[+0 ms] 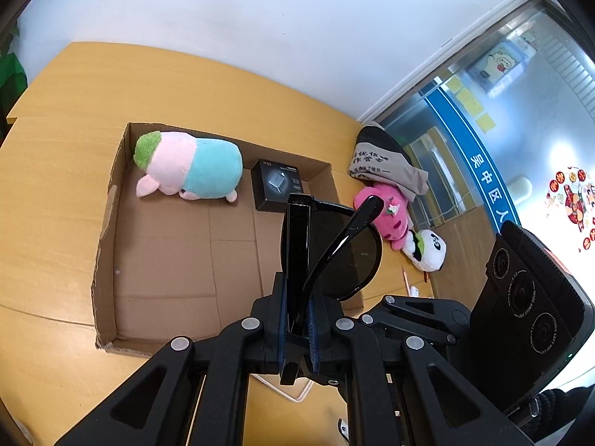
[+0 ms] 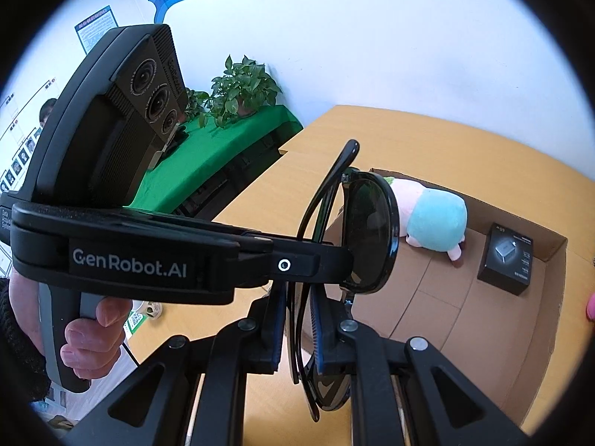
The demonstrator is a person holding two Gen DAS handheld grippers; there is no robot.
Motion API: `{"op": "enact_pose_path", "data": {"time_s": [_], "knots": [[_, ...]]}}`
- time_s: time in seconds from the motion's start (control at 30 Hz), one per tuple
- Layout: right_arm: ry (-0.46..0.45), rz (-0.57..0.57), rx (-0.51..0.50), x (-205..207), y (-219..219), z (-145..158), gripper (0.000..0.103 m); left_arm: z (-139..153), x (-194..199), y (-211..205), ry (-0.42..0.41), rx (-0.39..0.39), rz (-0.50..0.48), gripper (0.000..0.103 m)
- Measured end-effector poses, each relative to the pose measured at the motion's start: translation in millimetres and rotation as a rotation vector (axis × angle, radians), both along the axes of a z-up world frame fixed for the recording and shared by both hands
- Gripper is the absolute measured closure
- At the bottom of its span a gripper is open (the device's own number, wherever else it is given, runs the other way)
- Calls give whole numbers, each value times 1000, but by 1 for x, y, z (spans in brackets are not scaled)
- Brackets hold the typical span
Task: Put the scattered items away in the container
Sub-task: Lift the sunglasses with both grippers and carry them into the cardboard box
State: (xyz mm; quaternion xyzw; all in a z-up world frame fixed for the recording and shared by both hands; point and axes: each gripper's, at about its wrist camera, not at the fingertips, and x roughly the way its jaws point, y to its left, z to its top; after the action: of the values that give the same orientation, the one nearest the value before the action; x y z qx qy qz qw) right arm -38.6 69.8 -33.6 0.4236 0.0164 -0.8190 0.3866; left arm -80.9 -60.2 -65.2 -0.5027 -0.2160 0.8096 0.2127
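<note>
So we've got the wooden tabletop [image 1: 67, 171] with the cardboard box [image 1: 111, 245] on it, plush pig [image 1: 189, 165] and small black box [image 1: 277, 186] parked at its far end, near half wide open. Pink plush [image 1: 386, 212], panda plush [image 1: 427, 249] and a cap [image 1: 383, 160] sit outside its right wall. Both our left gripper [image 1: 297, 319] and right gripper [image 2: 297, 334] are clenched on the sunglasses [image 1: 346, 256], held over the box's near edge, folded, standing upright

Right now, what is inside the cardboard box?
Inside the cardboard box lie a pink and blue plush toy and a small black box. The sunglasses, held in front, cover part of its near right corner.
</note>
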Motion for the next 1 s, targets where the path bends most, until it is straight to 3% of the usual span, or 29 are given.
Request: {"op": "enact_pose_path", "data": {"time_s": [0.63,1.0], "knots": [[-108,-1,-8,-52,-3,-48,91,-47,-42,-3,-88,-5,-3,94],[-224,-25,-43,-90,-8,-96,91,-89,-79,-8,-159,-23,-16,94]]}}
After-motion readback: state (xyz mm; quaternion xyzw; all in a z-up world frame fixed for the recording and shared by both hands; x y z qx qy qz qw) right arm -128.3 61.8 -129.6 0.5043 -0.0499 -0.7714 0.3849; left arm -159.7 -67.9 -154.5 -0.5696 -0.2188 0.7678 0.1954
